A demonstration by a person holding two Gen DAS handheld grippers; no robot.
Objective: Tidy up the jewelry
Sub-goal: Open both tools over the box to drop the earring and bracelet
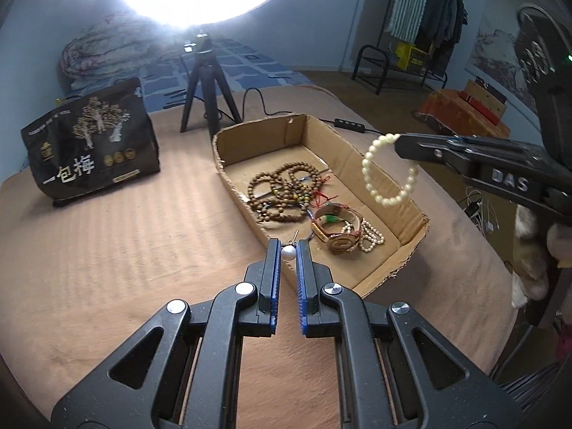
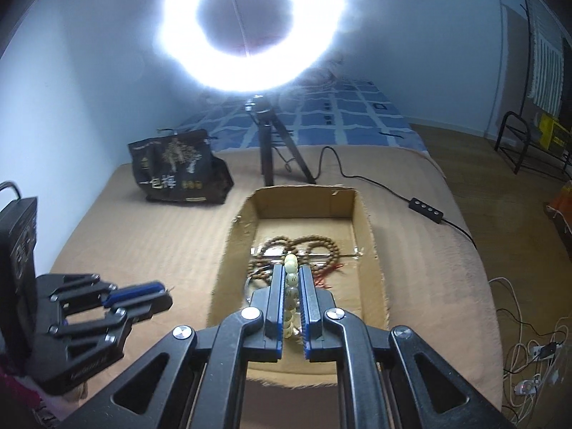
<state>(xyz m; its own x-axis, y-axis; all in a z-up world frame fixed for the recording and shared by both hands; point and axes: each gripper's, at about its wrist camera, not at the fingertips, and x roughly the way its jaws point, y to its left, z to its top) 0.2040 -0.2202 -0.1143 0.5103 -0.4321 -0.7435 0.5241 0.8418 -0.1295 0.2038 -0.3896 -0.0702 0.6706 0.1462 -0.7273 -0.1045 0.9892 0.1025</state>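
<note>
A shallow cardboard box (image 1: 400,196) lies on the tan table and holds brown wooden bead strands (image 1: 282,189), a gold watch (image 1: 339,239) and a pearl strand (image 1: 371,236). My left gripper (image 1: 288,248) is shut on a pearl earring (image 1: 289,252) at the box's near left wall. My right gripper (image 2: 290,275) is shut on a cream bead bracelet (image 2: 290,286), which hangs above the box's right side in the left wrist view (image 1: 388,171). The box also shows in the right wrist view (image 2: 364,221).
A black snack bag (image 1: 93,143) stands at the left. A ring light on a black tripod (image 1: 207,85) stands behind the box, its cable and switch (image 2: 425,211) trailing right. A bed and a clothes rack (image 1: 422,28) lie beyond the table.
</note>
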